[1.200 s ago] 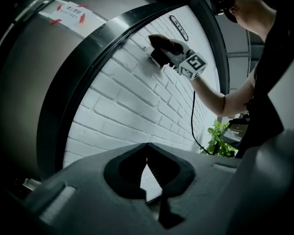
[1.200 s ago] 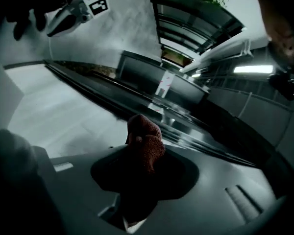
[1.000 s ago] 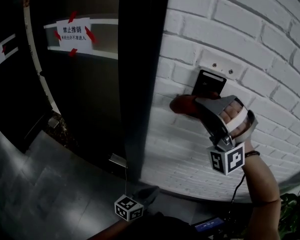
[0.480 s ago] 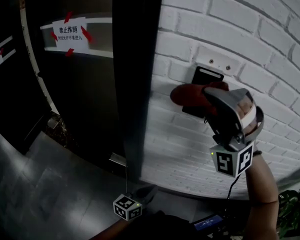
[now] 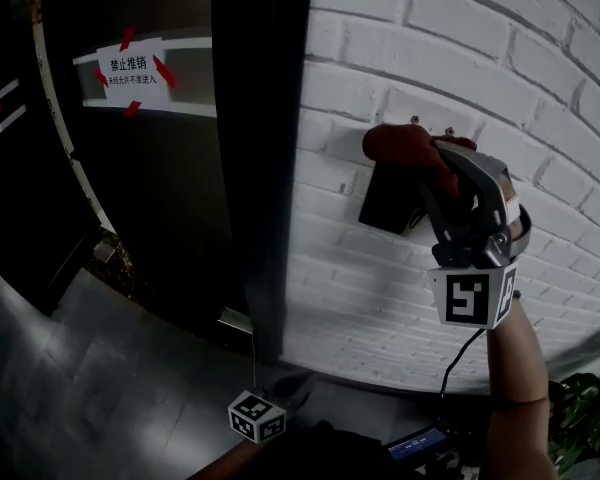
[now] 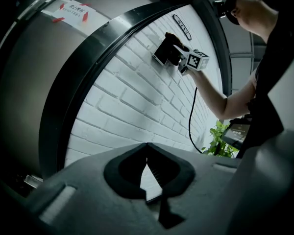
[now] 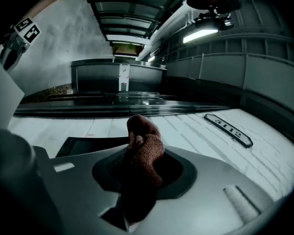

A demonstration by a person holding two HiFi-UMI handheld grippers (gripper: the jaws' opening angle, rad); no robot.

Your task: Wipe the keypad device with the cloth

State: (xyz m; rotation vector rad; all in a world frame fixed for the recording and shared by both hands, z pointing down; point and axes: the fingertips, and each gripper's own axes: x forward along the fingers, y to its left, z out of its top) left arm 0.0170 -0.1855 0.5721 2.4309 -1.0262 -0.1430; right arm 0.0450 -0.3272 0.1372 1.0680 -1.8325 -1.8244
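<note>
R gripper (image 5: 438, 163) pinches a wadded, coarse-knit rust-red cloth (image 5: 402, 143) at the top edge of the flat, black, rectangular keypad device (image 5: 385, 203), mounted on a white-painted brick wall (image 5: 540, 58); L gripper (image 6: 147, 153) hangs low, jaw tips pressed together, empty.

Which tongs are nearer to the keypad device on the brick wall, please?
Right. The right tongs hold the cloth at the top of the keypad device; the left tongs are far below it, to its left.
</note>
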